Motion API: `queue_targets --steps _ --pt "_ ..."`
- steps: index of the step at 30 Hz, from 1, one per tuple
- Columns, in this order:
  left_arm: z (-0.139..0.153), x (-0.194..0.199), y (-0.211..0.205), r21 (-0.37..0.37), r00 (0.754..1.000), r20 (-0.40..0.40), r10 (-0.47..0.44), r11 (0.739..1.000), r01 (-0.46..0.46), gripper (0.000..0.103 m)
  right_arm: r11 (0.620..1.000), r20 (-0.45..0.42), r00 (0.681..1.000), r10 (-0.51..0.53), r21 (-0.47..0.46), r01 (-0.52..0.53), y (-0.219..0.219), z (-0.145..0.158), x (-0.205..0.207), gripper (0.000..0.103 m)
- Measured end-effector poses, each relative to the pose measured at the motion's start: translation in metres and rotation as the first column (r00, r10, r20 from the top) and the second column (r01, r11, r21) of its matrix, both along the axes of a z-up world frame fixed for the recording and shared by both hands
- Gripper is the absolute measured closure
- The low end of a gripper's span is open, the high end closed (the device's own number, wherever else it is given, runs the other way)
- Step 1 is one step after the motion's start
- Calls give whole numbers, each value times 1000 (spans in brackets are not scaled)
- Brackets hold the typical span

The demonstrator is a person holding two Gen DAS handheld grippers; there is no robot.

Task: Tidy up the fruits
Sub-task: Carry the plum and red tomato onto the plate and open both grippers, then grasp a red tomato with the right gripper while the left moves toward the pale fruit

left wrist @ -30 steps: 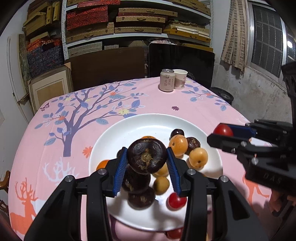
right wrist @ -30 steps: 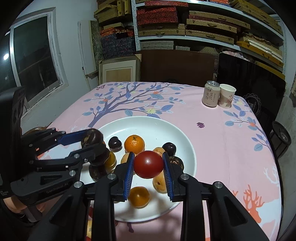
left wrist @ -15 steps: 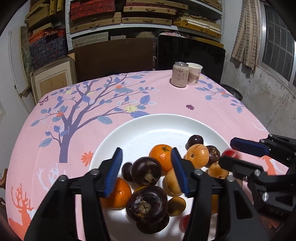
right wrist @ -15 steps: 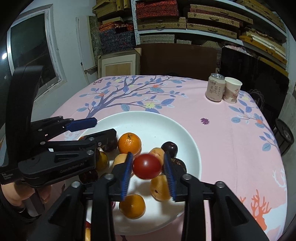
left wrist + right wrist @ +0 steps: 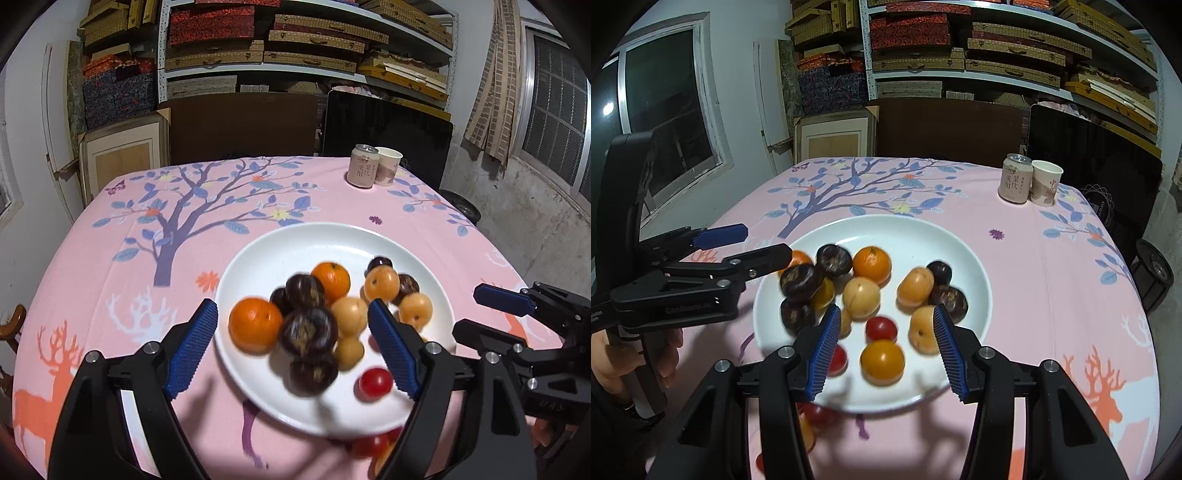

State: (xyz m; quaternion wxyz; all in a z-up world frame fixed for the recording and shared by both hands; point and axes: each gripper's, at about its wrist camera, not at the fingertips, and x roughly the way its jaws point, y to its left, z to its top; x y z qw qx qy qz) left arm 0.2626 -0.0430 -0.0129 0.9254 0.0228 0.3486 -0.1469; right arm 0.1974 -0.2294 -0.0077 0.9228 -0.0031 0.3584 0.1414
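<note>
We see the white plate (image 5: 258, 254) of fruit on the pink tabletop (image 5: 110, 266). Our left tool (image 5: 291, 347) hangs above the plate's near edge, its jaws opening wide and pinching nothing; a dark round fruit (image 5: 308, 332) lies on the pile in the gap between them, untouched. Our right tool (image 5: 884, 354) tilts down over the plate's near side, jaws opening, with a red cherry tomato (image 5: 881, 328) lying free on the plate between its blue pads (image 5: 823, 354).
</note>
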Motion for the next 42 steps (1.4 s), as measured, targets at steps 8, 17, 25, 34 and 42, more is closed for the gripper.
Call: queue_targets --steps 8,17,25,34,42 --pt "-39 -58 43 -15 994 -101 28 999 -30 13 997 -90 993 70 44 -66 17 -36 -69 49" --pt "-64 -86 69 -43 988 -129 84 995 -90 12 988 -169 973 156 27 -154 51 -73 -103 49" --pt "-70 -90 62 -10 989 -122 78 997 -80 12 984 -196 964 178 12 -179 65 -79 -97 52" --pt "-71 -94 50 33 993 -110 45 999 -41 12 988 -203 967 152 45 -146 56 -80 -94 73" --pt "-58 -108 -32 91 991 -88 -96 990 104 12 991 -216 976 23 133 6 -5 -82 -97 73"
